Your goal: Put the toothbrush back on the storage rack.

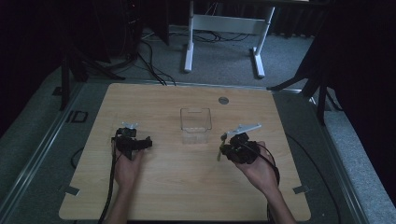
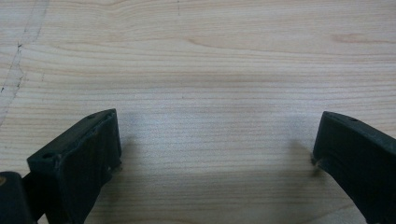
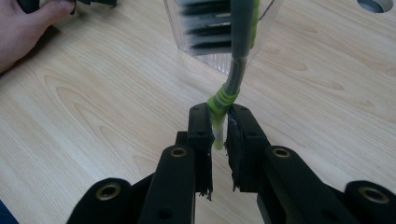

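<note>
right tongs (image 3: 218, 128) clamped on green-and-grey toothbrush (image 3: 233, 70), held just short of clear container (image 1: 195, 125) | left tongs (image 2: 215, 144) gaped wide, empty, low over table (image 1: 187, 196) | pickup judged done, placing in container left | path looked unobstructed, table hole (image 1: 223, 100) well beyond

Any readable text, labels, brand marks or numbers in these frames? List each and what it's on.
None readable.
Toothbrush in the right gripper: no print shows on its grey-and-green handle.
Clear container: no label visible.
Table: bare wood grain, no markings.
Dark mark on the floor strip left of the table: too blurred to read.
</note>
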The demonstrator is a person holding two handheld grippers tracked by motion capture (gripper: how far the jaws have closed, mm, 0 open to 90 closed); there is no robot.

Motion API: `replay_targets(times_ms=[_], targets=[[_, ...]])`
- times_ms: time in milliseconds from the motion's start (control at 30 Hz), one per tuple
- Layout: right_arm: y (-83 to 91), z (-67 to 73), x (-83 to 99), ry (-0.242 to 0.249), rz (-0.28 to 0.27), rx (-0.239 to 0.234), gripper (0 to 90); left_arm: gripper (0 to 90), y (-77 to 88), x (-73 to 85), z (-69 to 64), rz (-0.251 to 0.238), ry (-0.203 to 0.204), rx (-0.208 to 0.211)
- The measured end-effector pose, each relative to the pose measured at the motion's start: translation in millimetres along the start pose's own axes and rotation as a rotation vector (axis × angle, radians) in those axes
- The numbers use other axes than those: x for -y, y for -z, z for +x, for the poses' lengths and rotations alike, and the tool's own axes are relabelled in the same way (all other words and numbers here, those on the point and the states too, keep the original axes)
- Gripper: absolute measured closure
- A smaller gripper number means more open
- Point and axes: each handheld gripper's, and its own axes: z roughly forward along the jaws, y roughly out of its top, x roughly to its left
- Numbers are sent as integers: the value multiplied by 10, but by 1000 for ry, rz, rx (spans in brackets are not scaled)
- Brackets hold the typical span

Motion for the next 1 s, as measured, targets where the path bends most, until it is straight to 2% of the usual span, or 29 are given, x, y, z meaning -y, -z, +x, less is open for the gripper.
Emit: replay_targets(times_ms=[1000], targets=[[8,-17,-158,7,-29,-6,802,14,0,0,0,0,-1,0]])
